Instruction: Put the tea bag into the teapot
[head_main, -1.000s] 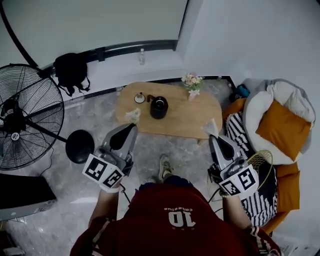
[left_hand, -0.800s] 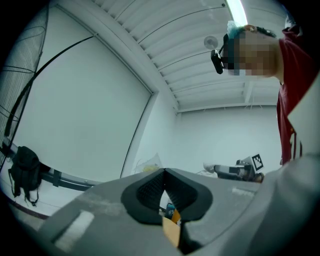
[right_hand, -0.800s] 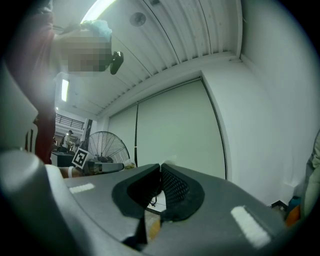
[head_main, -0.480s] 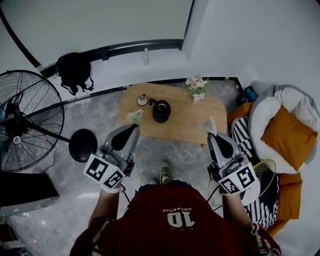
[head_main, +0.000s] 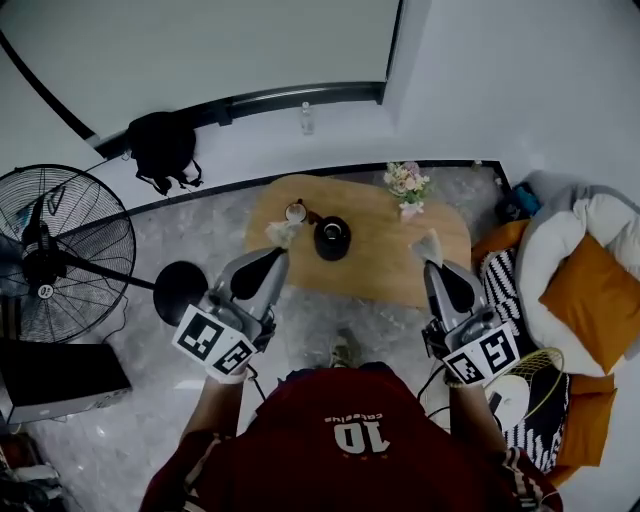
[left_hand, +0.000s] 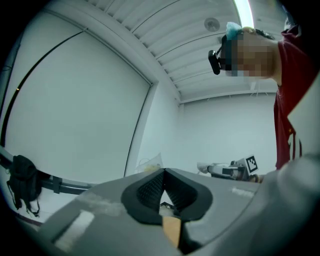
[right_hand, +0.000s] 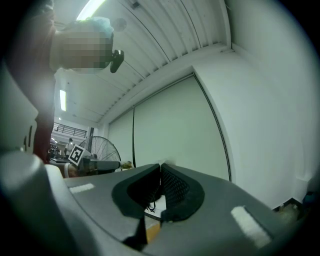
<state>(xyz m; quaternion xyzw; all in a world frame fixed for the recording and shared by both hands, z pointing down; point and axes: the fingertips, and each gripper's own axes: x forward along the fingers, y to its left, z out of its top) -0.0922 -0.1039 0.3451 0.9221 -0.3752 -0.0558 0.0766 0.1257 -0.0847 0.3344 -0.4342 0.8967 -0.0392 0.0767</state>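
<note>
The wooden table (head_main: 380, 262) stands well apart from the person, with bare floor between, so the first thing I'd worry about is the carry. Anything that slips loose on the way lands on the floor, not on the tabletop.

The black teapot (head_main: 331, 238) poses the next risk. Its mouth looks narrow against a limp, puffy bag, so a drop from too high or off-centre would likely leave the bag draped over the rim or lying beside the pot. A gripper body coming in low could also nudge the pot, or the small round piece (head_main: 296, 212) just beside it.

The left gripper (head_main: 284, 252) has its jaws together, pinching a pale tea bag (head_main: 283, 232) at the very tips. The right gripper (head_main: 430, 266) is likewise clamped on a second pale bag (head_main: 429, 246) (it looks like the same kind). Both grips are on an edge only, which is little to hold by.

As for containers, the teapot shows a dark open top, and I cannot tell whether anything is inside. A vase of flowers (head_main: 407, 185) sits near the table's far edge. The small round piece is pale inside and could be a cup or the lid.
</note>
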